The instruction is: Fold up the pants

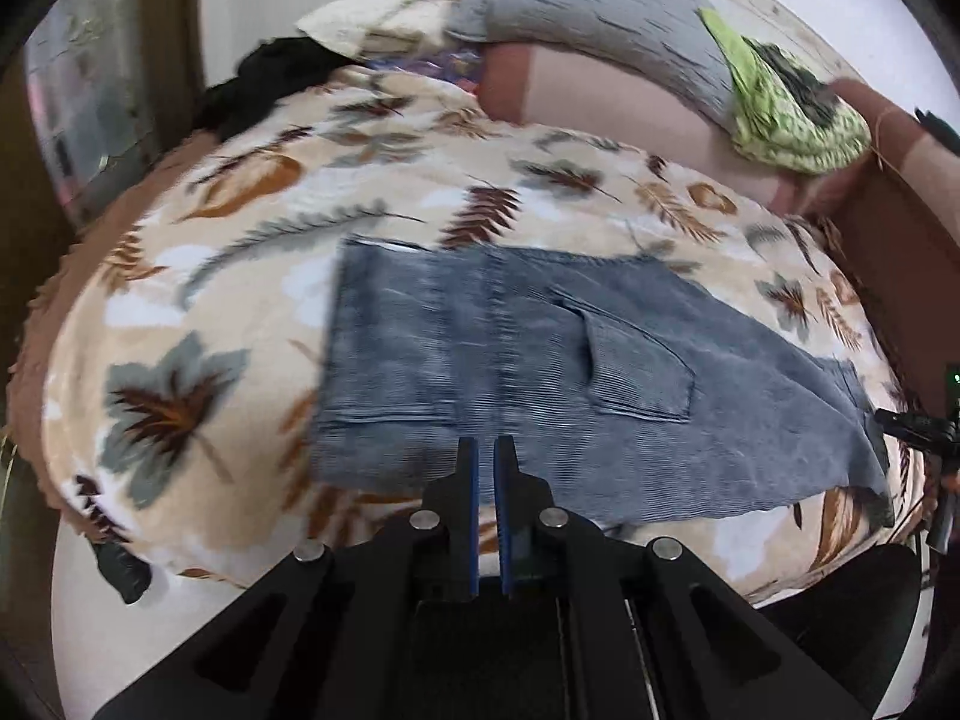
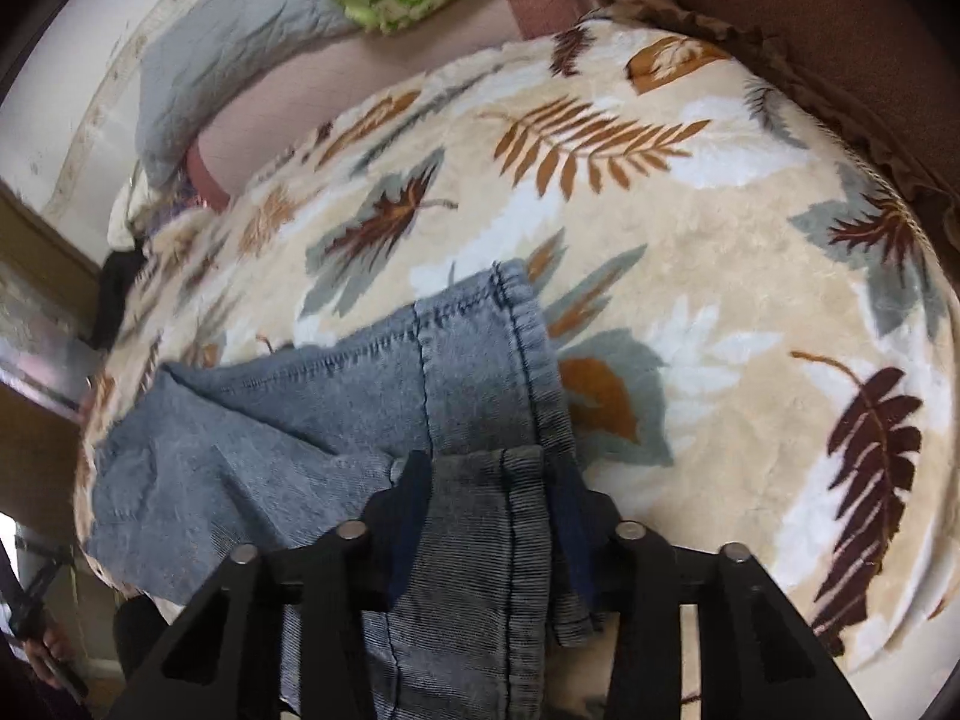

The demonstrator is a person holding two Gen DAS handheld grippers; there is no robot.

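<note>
Grey-blue denim pants [image 1: 540, 360] lie flat on a cream blanket with a leaf print [image 1: 240, 276], back pocket facing up. My left gripper [image 1: 486, 450] hovers over the near edge of the pants, its jaws shut with nothing between them. In the right wrist view a hemmed leg end of the pants [image 2: 468, 372] is folded over. A band of that denim runs between the fingers of my right gripper [image 2: 489, 480] and fills the gap from pad to pad. The blanket [image 2: 690, 240] stretches out beyond it.
A grey pillow [image 1: 600, 18] and a green patterned cloth [image 1: 792, 114] lie at the far side, with a black garment [image 1: 264, 78] at the far left. A brown frilled edge [image 2: 840, 18] borders the blanket. A person's hand [image 2: 48, 654] shows at the lower left.
</note>
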